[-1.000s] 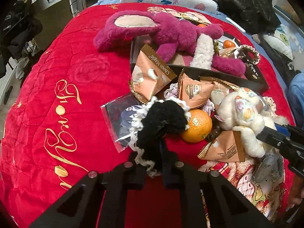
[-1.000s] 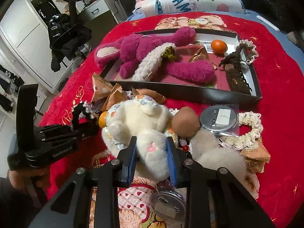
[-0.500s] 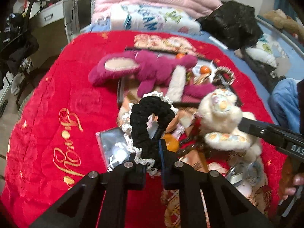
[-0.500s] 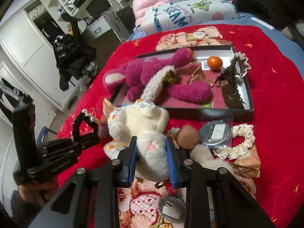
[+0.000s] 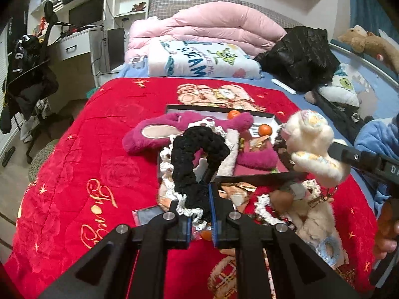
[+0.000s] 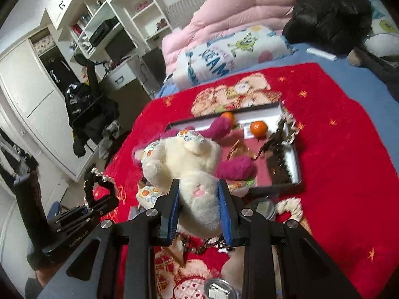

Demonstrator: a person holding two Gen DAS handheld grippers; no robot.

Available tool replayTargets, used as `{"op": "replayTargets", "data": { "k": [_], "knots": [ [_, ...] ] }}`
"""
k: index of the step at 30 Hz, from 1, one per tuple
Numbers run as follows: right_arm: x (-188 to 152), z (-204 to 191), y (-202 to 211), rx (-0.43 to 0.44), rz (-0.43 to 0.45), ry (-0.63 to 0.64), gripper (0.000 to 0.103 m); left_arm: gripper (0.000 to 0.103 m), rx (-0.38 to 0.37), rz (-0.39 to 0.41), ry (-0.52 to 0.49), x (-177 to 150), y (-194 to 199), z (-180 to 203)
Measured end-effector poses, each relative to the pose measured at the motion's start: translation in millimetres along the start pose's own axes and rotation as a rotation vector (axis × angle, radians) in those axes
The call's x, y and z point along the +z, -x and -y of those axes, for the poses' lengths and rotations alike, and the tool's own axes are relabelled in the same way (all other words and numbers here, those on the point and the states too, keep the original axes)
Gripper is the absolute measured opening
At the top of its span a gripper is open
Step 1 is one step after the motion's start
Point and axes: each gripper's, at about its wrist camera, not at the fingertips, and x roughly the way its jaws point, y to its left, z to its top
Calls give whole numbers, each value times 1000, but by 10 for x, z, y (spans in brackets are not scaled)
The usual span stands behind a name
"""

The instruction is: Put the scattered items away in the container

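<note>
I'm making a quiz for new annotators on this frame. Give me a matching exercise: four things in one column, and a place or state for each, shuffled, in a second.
Things:
1. black scrunchie
2. cream plush toy
3. orange
4. magenta plush toy

Places or states:
A. lying partly over the tray edge
B. clamped in the right gripper
C. resting inside the tray
D. clamped in the left gripper

Pairs: 1-D, 2-B, 3-C, 4-A

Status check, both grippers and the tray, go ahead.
Left gripper shut on black scrunchie. Right gripper shut on cream plush. Both held up short of tray. Magenta plush crowds tray.
</note>
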Motion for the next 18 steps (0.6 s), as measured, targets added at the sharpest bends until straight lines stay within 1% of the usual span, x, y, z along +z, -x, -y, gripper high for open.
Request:
{"op": "replayTargets", "data": {
  "k": [3,6,11,18],
  "knots": [
    [44,21,15,5,8,-8,28,12,-3,-15,-12,-5,-35,39],
    [60,18,-9,4,4,-11,28,12,9,-26,-27,-25,-57,72],
    [54,-40,-53,15,0,5,28,12,15,1,-16,-5,-18,83],
    [31,-130,-76,-34,14,49,28,12,35,6,-28,43,-24,120]
  ]
}}
